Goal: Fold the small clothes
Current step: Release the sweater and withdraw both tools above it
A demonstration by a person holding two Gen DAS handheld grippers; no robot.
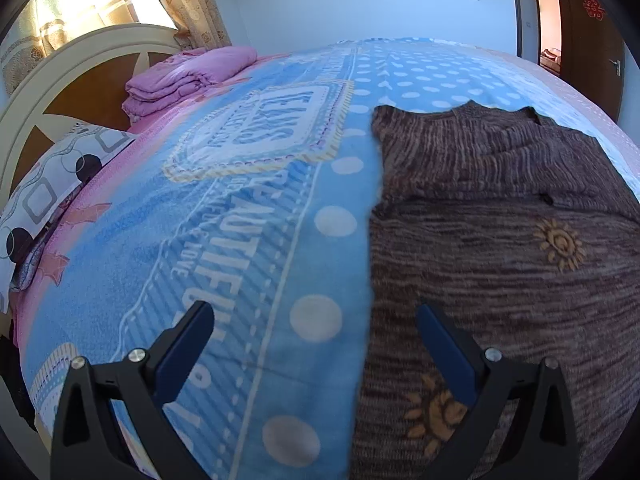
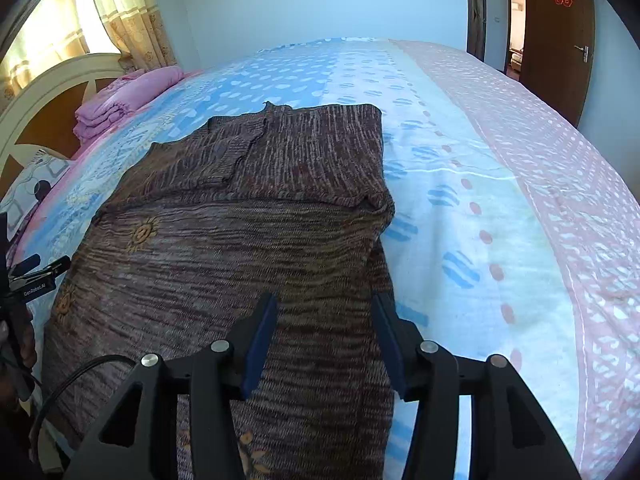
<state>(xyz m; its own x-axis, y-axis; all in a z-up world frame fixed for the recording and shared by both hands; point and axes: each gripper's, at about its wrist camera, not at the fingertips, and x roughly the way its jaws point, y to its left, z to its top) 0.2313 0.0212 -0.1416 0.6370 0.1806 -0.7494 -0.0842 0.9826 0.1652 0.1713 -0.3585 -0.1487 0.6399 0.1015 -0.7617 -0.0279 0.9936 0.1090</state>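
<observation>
On the bed we see a brown knitted sweater lying flat, its far part folded over so that a doubled layer crosses the body. Small orange sun motifs dot the knit. Our left tongs hang above the sweater's left edge, spread wide, one finger over the blanket and the other over the knit, with nothing between them. Our right tongs stand partly spread above the sweater's near right part, pinching nothing. Under the sweater lies a blue blanket with white dots and lettering. Further off a folded pink quilt rests beside the cream headboard, with a patterned pillow near it. A brown door stands beyond the bed.
</observation>
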